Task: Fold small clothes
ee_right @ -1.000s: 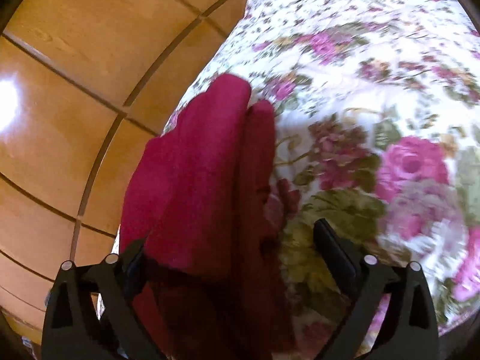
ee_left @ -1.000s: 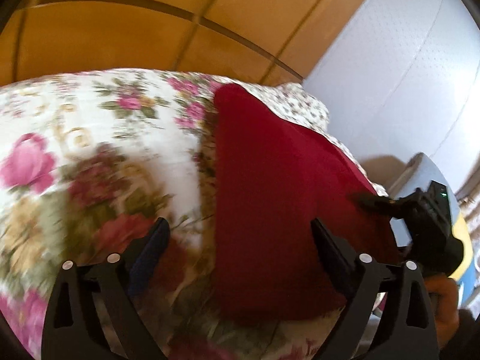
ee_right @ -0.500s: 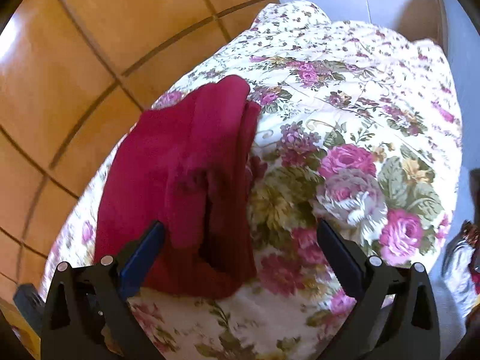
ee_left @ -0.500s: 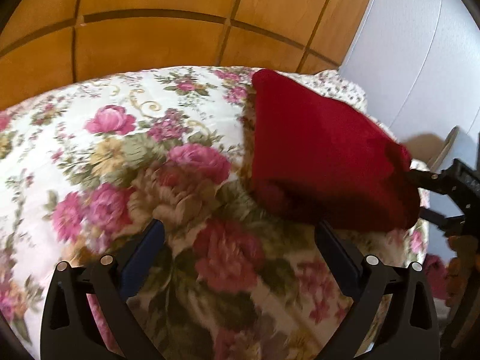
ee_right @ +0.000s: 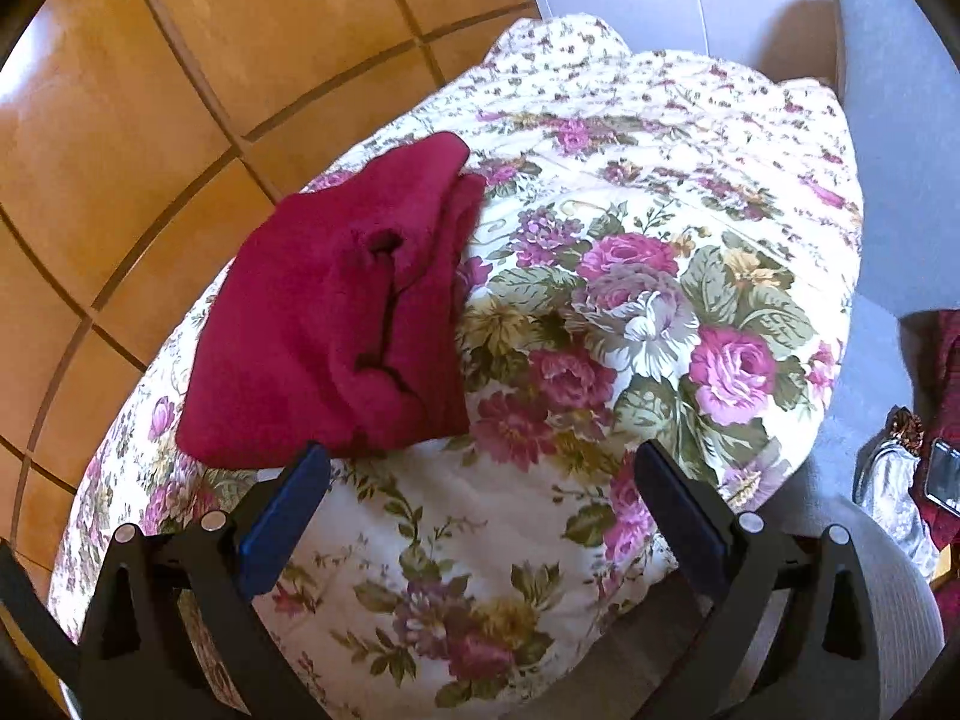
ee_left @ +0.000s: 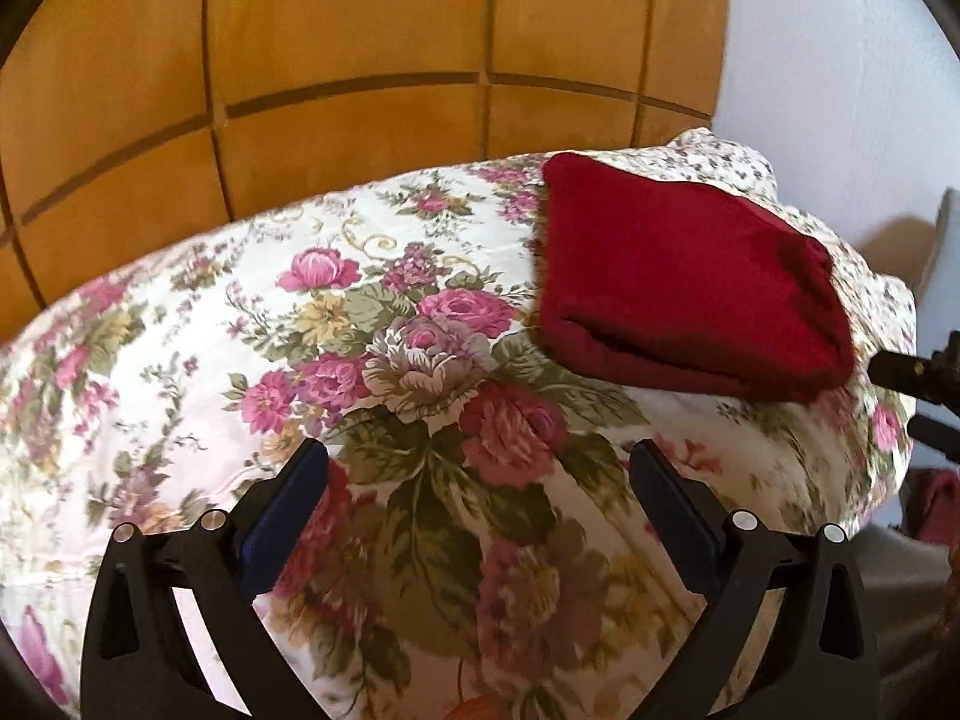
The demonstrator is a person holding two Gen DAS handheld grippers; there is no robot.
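A dark red folded garment [ee_left: 678,282] lies on a floral quilt [ee_left: 300,360], at the upper right in the left wrist view. In the right wrist view the garment [ee_right: 336,324] lies at the left of the quilt [ee_right: 660,276], with layered folds facing me. My left gripper [ee_left: 480,480] is open and empty, above the quilt, well short of the garment. My right gripper [ee_right: 480,480] is open and empty, just below the garment's near edge. The right gripper's fingers [ee_left: 918,378] show at the right edge of the left wrist view, beside the garment.
Orange floor tiles [ee_left: 300,60] lie beyond the quilt. A pale wall [ee_left: 840,60] stands at the right. A grey seat [ee_right: 888,120] borders the quilt. Dark red cloth [ee_right: 951,372] and a phone [ee_right: 945,474] sit at the far right.
Both grippers have pulled back from the garment, which now lies released and folded on the quilt. The right gripper was over the cloth a second ago.
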